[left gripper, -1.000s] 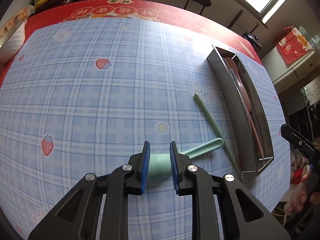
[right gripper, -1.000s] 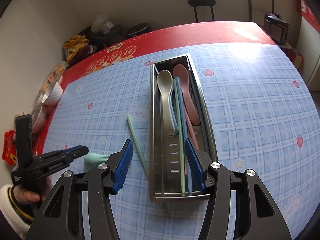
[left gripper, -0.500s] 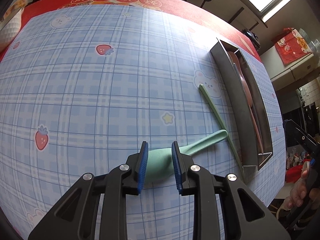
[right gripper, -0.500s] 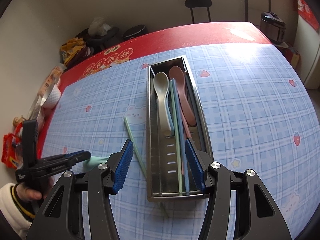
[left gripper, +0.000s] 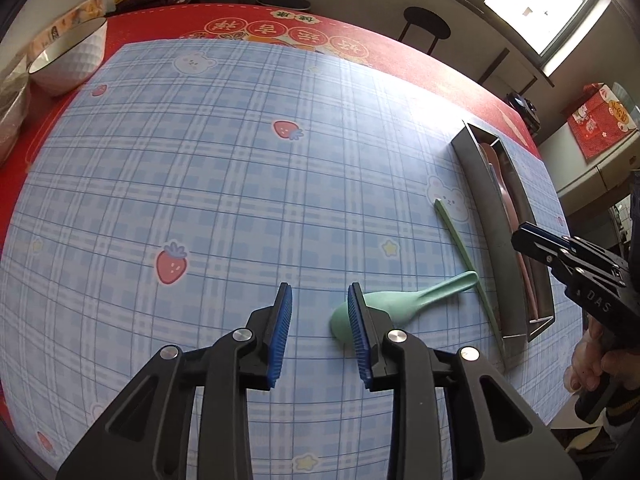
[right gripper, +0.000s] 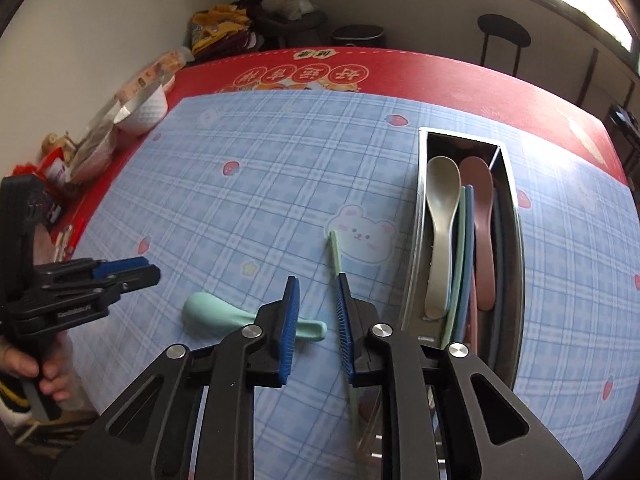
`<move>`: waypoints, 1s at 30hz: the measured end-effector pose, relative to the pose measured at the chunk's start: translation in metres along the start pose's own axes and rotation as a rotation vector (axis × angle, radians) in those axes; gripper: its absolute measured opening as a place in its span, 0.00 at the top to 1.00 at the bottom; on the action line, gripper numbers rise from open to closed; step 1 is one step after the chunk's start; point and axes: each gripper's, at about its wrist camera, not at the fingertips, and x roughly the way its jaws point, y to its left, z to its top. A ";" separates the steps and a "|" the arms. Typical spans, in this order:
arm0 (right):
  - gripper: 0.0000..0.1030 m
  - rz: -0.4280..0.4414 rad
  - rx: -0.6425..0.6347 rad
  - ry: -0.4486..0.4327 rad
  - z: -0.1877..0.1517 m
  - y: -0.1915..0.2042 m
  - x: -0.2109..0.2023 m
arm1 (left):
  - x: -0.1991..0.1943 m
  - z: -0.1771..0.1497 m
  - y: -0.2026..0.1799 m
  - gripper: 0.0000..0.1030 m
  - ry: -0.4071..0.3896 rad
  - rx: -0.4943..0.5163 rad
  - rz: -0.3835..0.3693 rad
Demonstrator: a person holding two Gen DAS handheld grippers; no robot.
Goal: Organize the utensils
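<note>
A mint green spoon [left gripper: 404, 304] lies on the blue checked cloth, its bowl just right of my open left gripper [left gripper: 318, 322]; it also shows in the right wrist view [right gripper: 216, 314]. A green chopstick [left gripper: 460, 246] lies beside the steel utensil tray [left gripper: 486, 220]. In the right wrist view the tray [right gripper: 416, 208] holds a grey spoon [right gripper: 440, 216], a pink spoon [right gripper: 482, 216] and several chopsticks. My right gripper [right gripper: 318, 326] is open and empty above the spoon handle and the chopstick [right gripper: 335, 252].
A white bowl [left gripper: 68, 60] and snack packets stand at the table's far left on the red cloth [left gripper: 360, 40]. A black stool [left gripper: 426, 26] stands beyond the table. My right gripper also shows in the left wrist view [left gripper: 568, 256].
My left gripper has let go of the green spoon, opened wider and pulled back to the left. My right gripper has moved left from over the tray to over the spoon handle and narrowed.
</note>
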 end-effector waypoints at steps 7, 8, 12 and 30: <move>0.91 -0.106 -0.064 0.155 0.008 0.006 0.037 | -0.006 -0.015 0.028 0.73 -0.009 -0.070 -0.024; 0.91 -0.118 -0.068 0.175 0.007 0.007 0.041 | -0.006 -0.016 0.031 0.73 -0.010 -0.077 -0.032; 0.91 -0.144 -0.094 0.266 0.000 0.015 0.054 | -0.005 -0.019 0.037 0.73 -0.012 -0.094 -0.060; 0.92 -0.022 0.100 0.378 -0.026 0.042 0.065 | -0.007 -0.031 0.048 0.71 -0.012 -0.100 -0.099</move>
